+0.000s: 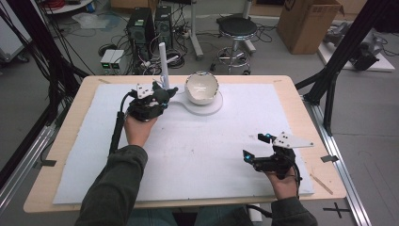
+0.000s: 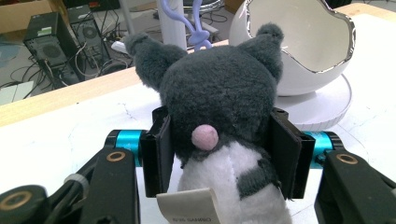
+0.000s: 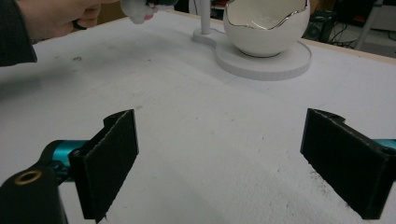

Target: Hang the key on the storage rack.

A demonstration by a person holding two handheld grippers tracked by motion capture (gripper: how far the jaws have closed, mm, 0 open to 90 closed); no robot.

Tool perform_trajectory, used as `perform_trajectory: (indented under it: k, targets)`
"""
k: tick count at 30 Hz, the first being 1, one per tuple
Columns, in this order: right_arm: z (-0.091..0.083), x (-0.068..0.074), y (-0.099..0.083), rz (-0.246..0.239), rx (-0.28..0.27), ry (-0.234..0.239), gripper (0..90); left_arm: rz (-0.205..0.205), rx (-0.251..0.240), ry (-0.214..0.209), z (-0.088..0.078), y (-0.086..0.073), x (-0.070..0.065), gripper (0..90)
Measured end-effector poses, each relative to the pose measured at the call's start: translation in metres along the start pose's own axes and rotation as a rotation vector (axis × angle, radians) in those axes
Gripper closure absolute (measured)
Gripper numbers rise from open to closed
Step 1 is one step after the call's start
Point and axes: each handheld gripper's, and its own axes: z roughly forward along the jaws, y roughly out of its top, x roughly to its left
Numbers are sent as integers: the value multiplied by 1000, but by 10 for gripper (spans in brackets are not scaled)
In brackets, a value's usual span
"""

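The left gripper (image 1: 157,96) holds a small grey-and-white plush cat (image 2: 224,107) by its body, the two padded fingers (image 2: 159,154) pressed in on either flank just below the head. In the left gripper view the toy is seen from behind — ears up, a pink tail knob in the middle of its back, a sewn label hanging at the bottom — so its long axis stands roughly upright between the fingers, head uppermost.

The relation that matters is plush to bowl. The white eggshell-shaped bowl (image 1: 201,87), with its jagged silvered rim, sits on a round white base (image 1: 214,107) at the far middle of the tabletop (image 1: 197,155), just beside a slim white post (image 1: 163,63). From the left gripper the bowl lies forward and to the right, near but apart, and its opening is tipped towards the toy. The plush is held just off the white mat, about level with the bowl's lower wall, so my reading is that the next move needs a lift and a short carry to the right before the toy can go over the rim.

The right gripper (image 1: 258,147) rests well apart, near the front right corner of the tabletop, its fingers (image 3: 109,163) spread wide with nothing between them. The left hand is plainly the nearer one to the bowl.
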Motion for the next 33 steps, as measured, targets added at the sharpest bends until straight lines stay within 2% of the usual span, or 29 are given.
perform_trajectory:
  k: [15,23,27,33]
  targets:
    - [0,0,0,-4,-2,-2,105,-2,4,2,1,0,1,465]
    - [-1,0,0,0,-2,-1,105,-5,8,12,1,-1,1,411]
    - [-1,0,0,0,-2,-1,106,-11,-12,5,-2,1,2,410]
    - [-1,0,0,-2,-2,-2,105,-8,-6,-10,-4,2,1,404]
